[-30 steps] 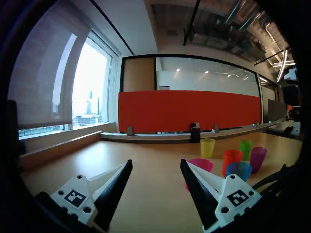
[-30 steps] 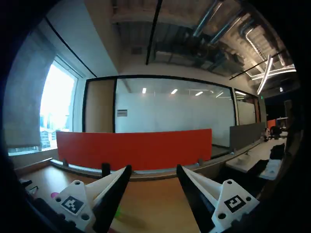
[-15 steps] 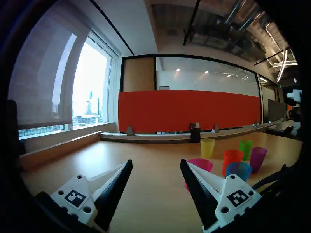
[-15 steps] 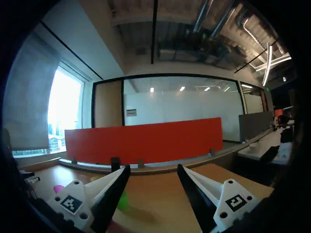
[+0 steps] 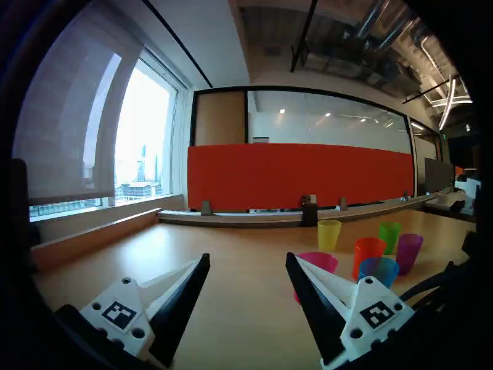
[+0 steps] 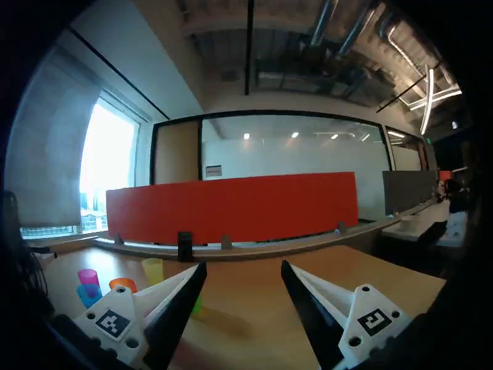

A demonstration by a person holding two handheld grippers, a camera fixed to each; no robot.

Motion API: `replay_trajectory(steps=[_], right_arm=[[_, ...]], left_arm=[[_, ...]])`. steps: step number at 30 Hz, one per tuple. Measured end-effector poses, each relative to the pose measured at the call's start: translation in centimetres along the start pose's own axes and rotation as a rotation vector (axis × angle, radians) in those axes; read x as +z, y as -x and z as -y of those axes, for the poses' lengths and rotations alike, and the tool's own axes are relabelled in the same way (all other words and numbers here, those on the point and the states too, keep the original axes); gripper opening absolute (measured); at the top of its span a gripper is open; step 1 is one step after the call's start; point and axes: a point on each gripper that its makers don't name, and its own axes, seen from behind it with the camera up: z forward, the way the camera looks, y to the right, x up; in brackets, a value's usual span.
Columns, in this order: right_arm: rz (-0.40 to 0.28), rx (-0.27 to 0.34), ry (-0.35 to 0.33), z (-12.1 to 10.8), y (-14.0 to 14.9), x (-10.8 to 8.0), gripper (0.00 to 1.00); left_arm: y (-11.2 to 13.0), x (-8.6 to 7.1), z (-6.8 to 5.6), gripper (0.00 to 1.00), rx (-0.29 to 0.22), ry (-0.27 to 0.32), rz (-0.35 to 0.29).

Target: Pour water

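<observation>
- Left gripper: jaws wide apart, nothing between the fingers. It sits low over the wooden table, at the bottom of the left gripper view.
- Six plastic cups stand upright on the table, lower right of the left gripper view.
- Pink cup is nearest, partly behind the gripper's right-hand finger.
- Blue cup is to its right, with the orange cup just behind it.
- Purple cup is beside the orange one, toward the frame's right edge.
- Yellow cup and green cup are farthest back.
- Red partition runs across mid-frame behind the cups; bright window is at the left.
- Right gripper: jaws equally wide apart, holding nothing, over the same table.
- In the right gripper view the cups cluster at lower left, partly behind the left-hand finger, well apart from the gap between the fingers.
</observation>
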Motion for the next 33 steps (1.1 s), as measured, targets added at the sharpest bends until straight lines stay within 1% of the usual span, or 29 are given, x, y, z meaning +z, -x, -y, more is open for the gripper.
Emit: replay_trajectory(steps=[6,12,21,27,33], right_arm=[[0.0,-0.021,-0.005,0.2,1.3,0.1,0.94],[0.014,-0.046,0.001,0.2,2.6,0.3,0.94],[0.038,-0.04,0.008,-0.1,4.3,0.3,0.94],[0.046,-0.053,0.019,-0.5,4.6,0.4,0.94],[0.065,-0.063,0.011,-0.5,5.1,0.5,0.94]], left_arm=[[0.0,0.0,0.0,0.91,0.0,0.0,0.0],[0.0,0.0,0.0,0.91,0.0,0.0,0.0],[0.0,0.0,0.0,0.91,0.0,0.0,0.0],[0.0,0.0,0.0,0.91,0.0,0.0,0.0],[0.0,0.0,0.0,0.91,0.0,0.0,0.0]])
